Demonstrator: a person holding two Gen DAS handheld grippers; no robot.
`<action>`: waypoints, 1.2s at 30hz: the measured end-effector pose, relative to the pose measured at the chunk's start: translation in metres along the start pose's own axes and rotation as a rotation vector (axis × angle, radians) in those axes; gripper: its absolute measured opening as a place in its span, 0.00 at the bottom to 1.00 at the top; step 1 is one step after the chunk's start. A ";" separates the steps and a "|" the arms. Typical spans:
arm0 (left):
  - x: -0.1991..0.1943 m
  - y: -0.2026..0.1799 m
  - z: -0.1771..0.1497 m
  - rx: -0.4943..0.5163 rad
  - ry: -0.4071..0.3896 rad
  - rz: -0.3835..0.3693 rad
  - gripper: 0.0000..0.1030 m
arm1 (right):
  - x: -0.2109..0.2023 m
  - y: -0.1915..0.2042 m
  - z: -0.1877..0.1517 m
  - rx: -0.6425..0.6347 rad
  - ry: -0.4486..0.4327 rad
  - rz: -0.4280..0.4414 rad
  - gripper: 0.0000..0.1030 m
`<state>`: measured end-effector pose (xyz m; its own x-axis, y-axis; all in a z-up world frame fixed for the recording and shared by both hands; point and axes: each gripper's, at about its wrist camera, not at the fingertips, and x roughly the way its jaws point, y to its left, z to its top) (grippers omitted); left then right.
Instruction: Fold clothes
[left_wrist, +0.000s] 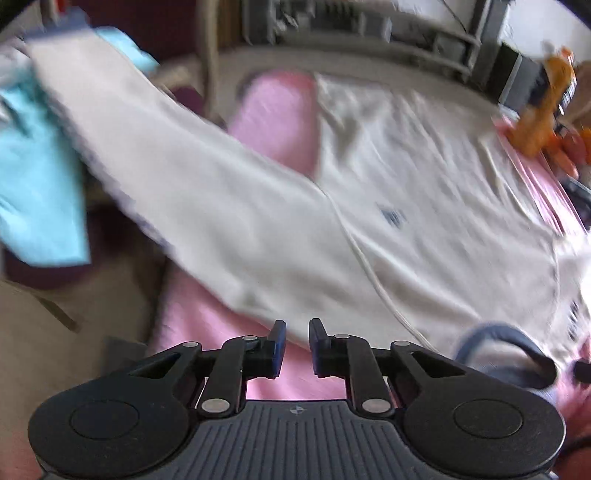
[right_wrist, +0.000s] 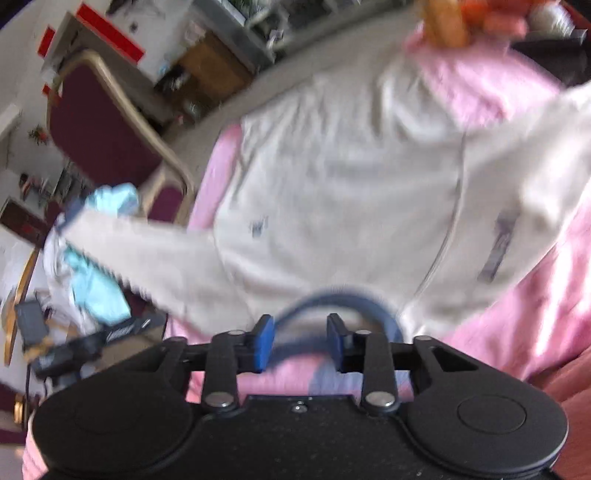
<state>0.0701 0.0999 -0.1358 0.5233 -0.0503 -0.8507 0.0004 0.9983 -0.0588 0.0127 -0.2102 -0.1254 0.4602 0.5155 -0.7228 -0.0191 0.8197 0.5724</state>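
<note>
My left gripper (left_wrist: 297, 345) has its fingers a little apart with nothing between them, hovering over the pink sheet (left_wrist: 199, 332) just short of the near hem of the cream sweatshirt (left_wrist: 406, 177). My right gripper (right_wrist: 301, 341) also has its fingers apart and empty, with the blue collar (right_wrist: 343, 295) arching right between and just beyond the tips.

The sweatshirt lies spread flat, front up, on the pink-covered surface, body filling the middle. From the left wrist view one sleeve (left_wrist: 155, 147) stretches out toward 10 o'clock, its cuff reaching the pale blue garment (left_wrist: 33, 177) off the edge; in the right wrist view the other sleeve (right_wrist: 524, 192) runs toward 2 o'clock. An orange toy (left_wrist: 546, 107) sits at the far corner.

As I judge it, the garment is laid out and unfolded: both sleeves are out and no crease crosses the body. Folding the sleeves in and doubling the body are all left to do.
</note>
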 end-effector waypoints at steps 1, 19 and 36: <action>0.006 -0.003 -0.002 -0.005 0.022 -0.031 0.15 | 0.011 0.004 -0.004 -0.017 0.025 0.014 0.24; 0.034 -0.001 -0.006 -0.017 0.021 0.209 0.10 | 0.099 0.049 -0.021 -0.191 0.147 -0.111 0.04; 0.004 -0.027 -0.012 -0.003 -0.034 -0.050 0.10 | 0.010 -0.033 0.025 0.033 -0.189 -0.165 0.13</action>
<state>0.0622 0.0726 -0.1440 0.5514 -0.0989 -0.8283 0.0247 0.9944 -0.1023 0.0405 -0.2383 -0.1418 0.6129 0.3166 -0.7240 0.0981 0.8786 0.4673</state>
